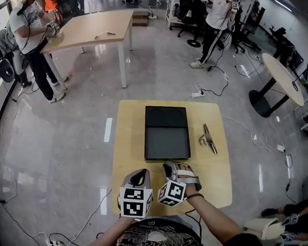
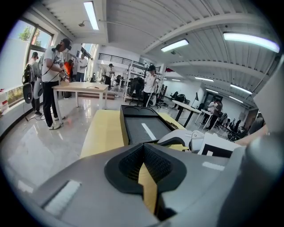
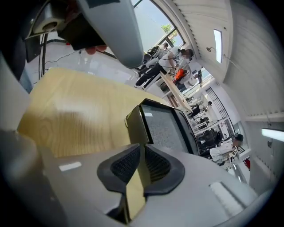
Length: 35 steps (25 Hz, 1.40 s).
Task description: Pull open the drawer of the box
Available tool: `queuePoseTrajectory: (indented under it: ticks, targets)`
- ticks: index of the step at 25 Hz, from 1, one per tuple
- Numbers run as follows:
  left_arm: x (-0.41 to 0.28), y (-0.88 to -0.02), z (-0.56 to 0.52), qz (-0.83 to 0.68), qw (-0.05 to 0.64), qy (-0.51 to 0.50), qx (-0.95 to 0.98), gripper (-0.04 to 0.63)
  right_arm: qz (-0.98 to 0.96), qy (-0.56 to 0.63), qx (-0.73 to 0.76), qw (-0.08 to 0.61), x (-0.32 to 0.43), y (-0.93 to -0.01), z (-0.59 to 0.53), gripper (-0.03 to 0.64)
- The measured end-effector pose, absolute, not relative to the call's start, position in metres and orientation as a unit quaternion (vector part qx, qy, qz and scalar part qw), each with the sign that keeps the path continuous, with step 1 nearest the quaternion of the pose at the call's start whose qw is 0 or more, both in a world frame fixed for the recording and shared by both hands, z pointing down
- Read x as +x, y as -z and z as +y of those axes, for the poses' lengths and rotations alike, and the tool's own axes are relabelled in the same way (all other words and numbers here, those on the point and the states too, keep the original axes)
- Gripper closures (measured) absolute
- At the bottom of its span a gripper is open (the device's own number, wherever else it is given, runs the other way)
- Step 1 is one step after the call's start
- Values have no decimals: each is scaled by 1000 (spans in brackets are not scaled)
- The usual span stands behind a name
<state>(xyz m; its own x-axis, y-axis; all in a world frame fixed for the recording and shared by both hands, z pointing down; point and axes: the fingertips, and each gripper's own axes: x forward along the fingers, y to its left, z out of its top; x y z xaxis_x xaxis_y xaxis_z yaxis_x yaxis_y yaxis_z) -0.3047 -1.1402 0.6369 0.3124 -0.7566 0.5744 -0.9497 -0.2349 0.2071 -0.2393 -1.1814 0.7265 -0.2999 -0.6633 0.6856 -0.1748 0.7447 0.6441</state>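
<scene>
A flat dark box (image 1: 166, 132) lies in the middle of the small yellow table (image 1: 128, 147); its far half looks black, its near half grey. Both grippers hover over the table's near edge, just short of the box. My left gripper (image 1: 141, 172) is shut with nothing between its pads, a little left of the box's near side. My right gripper (image 1: 169, 166) is shut too and empty, its tips close to the box's near edge. The left gripper view has the box (image 2: 144, 126) ahead and slightly right; the right gripper view has the box's near corner (image 3: 137, 124) right beyond the jaws.
A small metal handle-like piece (image 1: 208, 138) lies on the table right of the box. Cables and a power strip (image 1: 197, 95) trail over the glossy floor. A long wooden table (image 1: 87, 31) with people stands far left, a round table (image 1: 285, 77) at the right.
</scene>
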Motion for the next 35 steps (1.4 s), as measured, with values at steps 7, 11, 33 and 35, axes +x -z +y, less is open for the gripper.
queuePoseTrajectory:
  ticks: [7,11,33,35]
  targets:
    - [-294,-632,-1162,-560,270,-181,762,583,-759,243,260,545,-225,-732,-1204,547]
    - [-299,-631,-1163,-564,271,-182,759,583,-751,259,253,552,-229,-734,-1205,516]
    - [-300,-621,-1139,-567,273,-182,755,583,-708,315,220,593,-222,-728,-1200,575]
    - [-297,-616,-1136,-568,272,-181,756,583,-707,307,221,597,-217,-724,-1199,576]
